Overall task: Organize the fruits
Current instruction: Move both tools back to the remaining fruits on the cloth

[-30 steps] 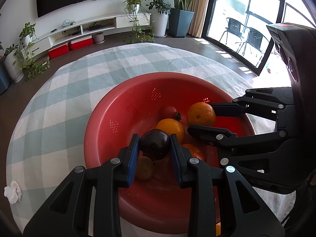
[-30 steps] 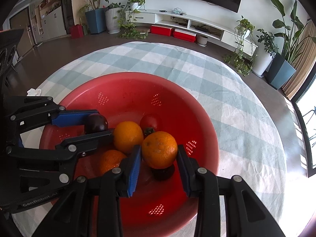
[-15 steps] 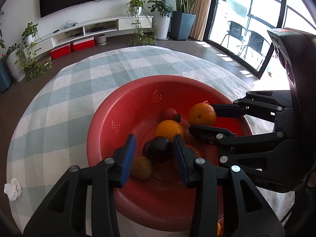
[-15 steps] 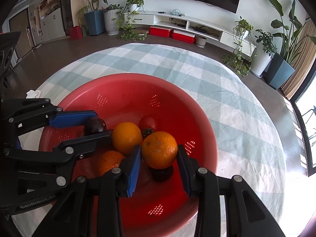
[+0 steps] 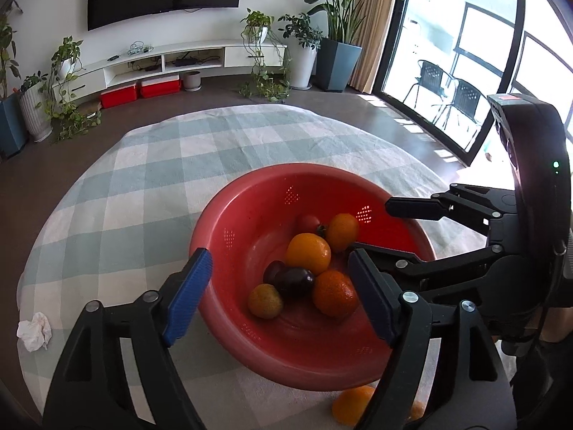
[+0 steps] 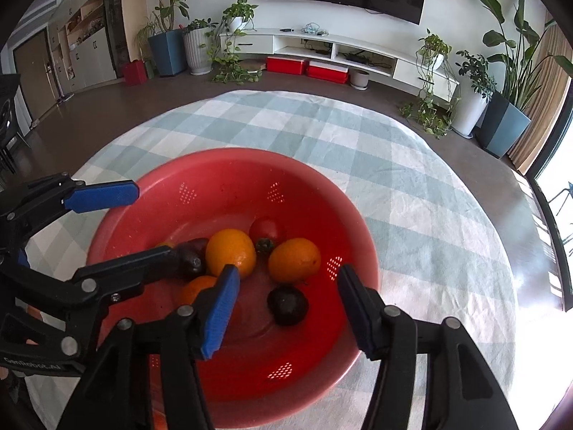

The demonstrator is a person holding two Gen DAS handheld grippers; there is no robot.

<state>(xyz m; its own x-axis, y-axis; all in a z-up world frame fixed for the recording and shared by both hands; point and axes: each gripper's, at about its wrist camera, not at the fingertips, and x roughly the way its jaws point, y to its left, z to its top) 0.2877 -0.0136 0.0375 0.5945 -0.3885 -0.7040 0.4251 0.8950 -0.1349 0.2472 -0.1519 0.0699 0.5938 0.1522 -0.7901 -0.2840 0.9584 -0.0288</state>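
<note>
- Setting: a living room with a wall-mounted television, a low white media shelf, potted plants and a glazed balcony door; beneath my grippers lies a round table under a green-and-white checked cloth (image 5: 150, 186).
- Red colander bowl (image 6: 229, 168): stands on the cloth directly ahead of and below both my grippers; small perforated patches show in its wall.
- My left gripper (image 5: 279, 286): jaws spread wide, holding nothing. Its blue-padded left finger sits outside the bowl's near-left rim, the right finger over the bowl's interior.
- My right gripper (image 6: 286, 301): jaws likewise spread and empty, both fingertips poised over the near part of the bowl.
- Fruits, all lying loose in the bowl's bottom:
  - an orange (image 5: 308, 253) at the centre, ahead of my left gripper's gap;
  - a second orange (image 6: 294, 260) just ahead of my right gripper's gap;
  - a third orange (image 5: 335, 293) close beside my left gripper's right finger;
  - a red tomato (image 6: 266, 229) farther out, touching the oranges;
  - a dark plum (image 5: 295, 281) between my left fingers;
  - another dark plum (image 6: 287, 304) between my right fingers;
  - a small yellow-green fruit (image 5: 265, 301) nearest my left gripper.
- Outside the bowl: one orange fruit (image 5: 352, 406) on the cloth under my left gripper's right finger; a crumpled tissue (image 5: 34, 331) well off to its left.
</note>
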